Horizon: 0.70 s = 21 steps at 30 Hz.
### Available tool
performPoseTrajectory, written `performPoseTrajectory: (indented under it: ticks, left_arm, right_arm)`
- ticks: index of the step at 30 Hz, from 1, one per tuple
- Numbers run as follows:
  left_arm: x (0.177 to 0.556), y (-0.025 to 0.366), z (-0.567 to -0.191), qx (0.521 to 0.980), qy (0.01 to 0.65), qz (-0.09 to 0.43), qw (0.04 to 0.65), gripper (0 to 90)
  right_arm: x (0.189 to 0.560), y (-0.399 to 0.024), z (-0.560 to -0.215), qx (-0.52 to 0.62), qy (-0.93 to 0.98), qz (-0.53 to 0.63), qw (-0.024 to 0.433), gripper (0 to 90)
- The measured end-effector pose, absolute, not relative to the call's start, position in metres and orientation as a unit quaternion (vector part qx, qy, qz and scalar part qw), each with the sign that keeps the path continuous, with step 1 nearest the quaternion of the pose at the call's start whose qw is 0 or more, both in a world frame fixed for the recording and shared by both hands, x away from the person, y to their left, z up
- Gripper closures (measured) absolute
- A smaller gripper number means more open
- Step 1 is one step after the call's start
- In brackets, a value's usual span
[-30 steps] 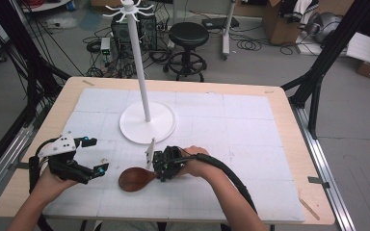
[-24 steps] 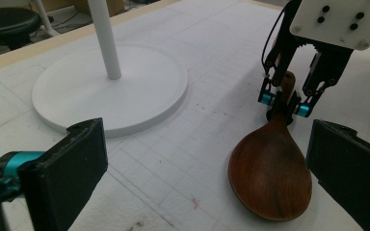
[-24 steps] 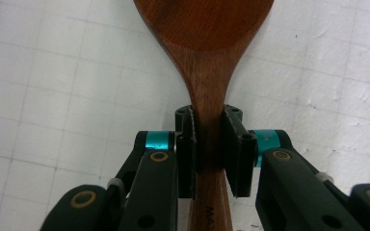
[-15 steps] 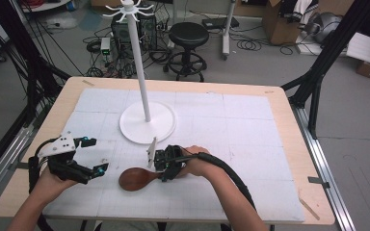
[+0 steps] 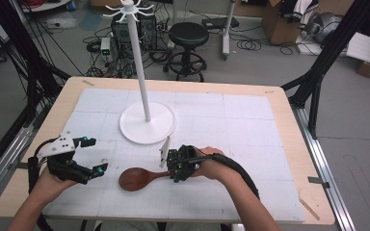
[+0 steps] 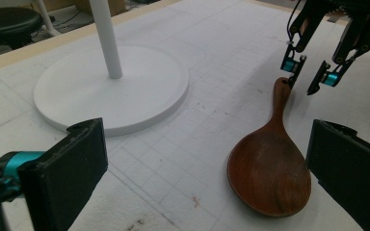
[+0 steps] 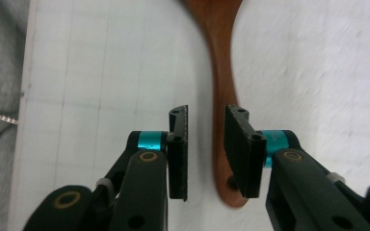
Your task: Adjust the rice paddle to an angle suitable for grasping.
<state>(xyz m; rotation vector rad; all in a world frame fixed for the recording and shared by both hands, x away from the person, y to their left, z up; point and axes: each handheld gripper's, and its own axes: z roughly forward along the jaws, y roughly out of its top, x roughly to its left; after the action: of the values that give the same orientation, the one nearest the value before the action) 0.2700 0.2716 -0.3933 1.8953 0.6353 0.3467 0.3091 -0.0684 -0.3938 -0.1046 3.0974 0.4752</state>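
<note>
Nearest the person, the left gripper hovers low over the left of the white mat, its jaws spread wide and holding nothing. Just beside it toward the middle lies a wooden spoon, bowl toward the left gripper and handle running right. The right gripper sits over the handle's end with its jaws parted, one on each side of the handle; the right gripper view shows a gap between the pads and the wood, so nothing is clamped yet. The spoon looks stiff, light and smooth, probably a little slick on its finish. The narrow handle, near the small hole at its tip, seems the sensible place to pinch. Farther back stands a white hook stand on its round base, well apart from the spoon.
</note>
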Motion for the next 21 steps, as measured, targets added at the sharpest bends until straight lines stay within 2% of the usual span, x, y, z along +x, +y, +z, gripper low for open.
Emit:
performPoseTrajectory:
  ticks: [4, 9, 21]
  left_arm:
    - [0.270, 0.272, -0.393, 0.793, 0.266, 0.145, 0.528, 1.7]
    - [0.270, 0.272, -0.393, 0.796, 0.262, 0.145, 0.526, 1.7]
    - [0.270, 0.270, -0.394, 0.796, 0.264, 0.145, 0.524, 1.8]
  right_arm:
    - [0.309, -0.071, -0.400, -0.032, 0.991, 0.126, 0.004, 78.6]
    - [0.312, -0.071, -0.411, -0.028, 0.996, 0.089, 0.004, 89.3]
    - [0.319, -0.071, -0.412, -0.013, 0.995, 0.087, 0.038, 89.4]
